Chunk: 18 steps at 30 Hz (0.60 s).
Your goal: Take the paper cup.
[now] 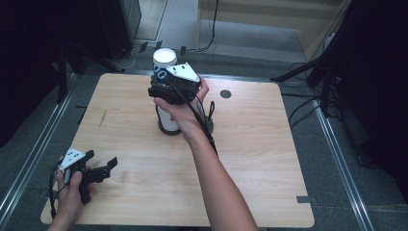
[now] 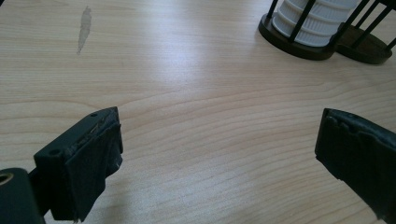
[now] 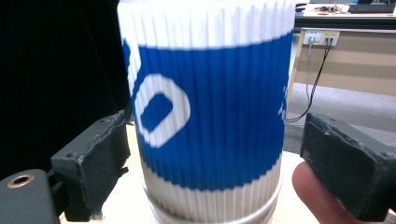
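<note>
One stack of ribbed paper cups (image 3: 205,107), white with blue band, in black wire holder (image 2: 322,44) on worktop (image 1: 250,159). Right tool (image 3: 210,163) straddles the stack, jaws apart, left jaw touching it, right jaw just clear. Left tool (image 2: 215,154) wide open, empty.

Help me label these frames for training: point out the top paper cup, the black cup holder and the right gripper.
top paper cup (image 3: 210,121), right gripper view, its blue band.
black cup holder (image 2: 299,49), left gripper view, its round base rim.
right gripper (image 3: 205,163), right gripper view, midway between its fingertips.

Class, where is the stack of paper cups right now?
In the high view the cup stack stands in a black wire holder just beyond the table's middle, its top cup between the right gripper's jaws.
</note>
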{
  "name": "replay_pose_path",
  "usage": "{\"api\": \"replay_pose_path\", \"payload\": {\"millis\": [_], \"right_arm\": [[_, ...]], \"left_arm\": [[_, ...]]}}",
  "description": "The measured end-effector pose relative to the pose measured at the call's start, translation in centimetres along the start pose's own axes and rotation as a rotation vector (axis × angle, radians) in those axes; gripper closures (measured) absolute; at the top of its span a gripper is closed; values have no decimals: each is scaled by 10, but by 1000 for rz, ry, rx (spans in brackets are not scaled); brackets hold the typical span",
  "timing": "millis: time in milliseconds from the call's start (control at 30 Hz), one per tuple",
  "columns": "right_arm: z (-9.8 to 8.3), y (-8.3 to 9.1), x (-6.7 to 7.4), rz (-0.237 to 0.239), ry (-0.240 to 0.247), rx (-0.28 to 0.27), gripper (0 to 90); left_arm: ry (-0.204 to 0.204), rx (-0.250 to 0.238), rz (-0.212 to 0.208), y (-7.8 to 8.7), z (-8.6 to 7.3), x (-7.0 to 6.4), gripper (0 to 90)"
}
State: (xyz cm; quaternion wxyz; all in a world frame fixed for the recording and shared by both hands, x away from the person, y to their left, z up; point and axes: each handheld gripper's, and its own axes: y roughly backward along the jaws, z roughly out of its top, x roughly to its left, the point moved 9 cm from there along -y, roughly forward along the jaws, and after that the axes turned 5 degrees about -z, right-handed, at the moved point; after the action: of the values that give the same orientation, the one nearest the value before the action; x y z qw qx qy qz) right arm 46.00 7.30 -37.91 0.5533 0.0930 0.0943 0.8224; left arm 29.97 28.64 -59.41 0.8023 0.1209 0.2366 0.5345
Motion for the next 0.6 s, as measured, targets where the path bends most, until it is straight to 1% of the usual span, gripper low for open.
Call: {"api": "replay_pose_path", "payload": {"millis": [67,167,333,433,600], "right_arm": [[1,-2,2,8,-3,2,81],[1,-5,4,0,5,5,81],[-1,-10,3,-20,6,9,93],[-2,-13,2,-28,3,8,115],[-3,-16,3,-29,11,17,129]], "left_arm": [[0,-1,0,0,0,0,15],[-1,1,-1,0,0,0,15],[0,-1,1,0,0,0,15],[0,-1,0,0,0,0,15],[-1,0,2,0,0,0,16]]}}
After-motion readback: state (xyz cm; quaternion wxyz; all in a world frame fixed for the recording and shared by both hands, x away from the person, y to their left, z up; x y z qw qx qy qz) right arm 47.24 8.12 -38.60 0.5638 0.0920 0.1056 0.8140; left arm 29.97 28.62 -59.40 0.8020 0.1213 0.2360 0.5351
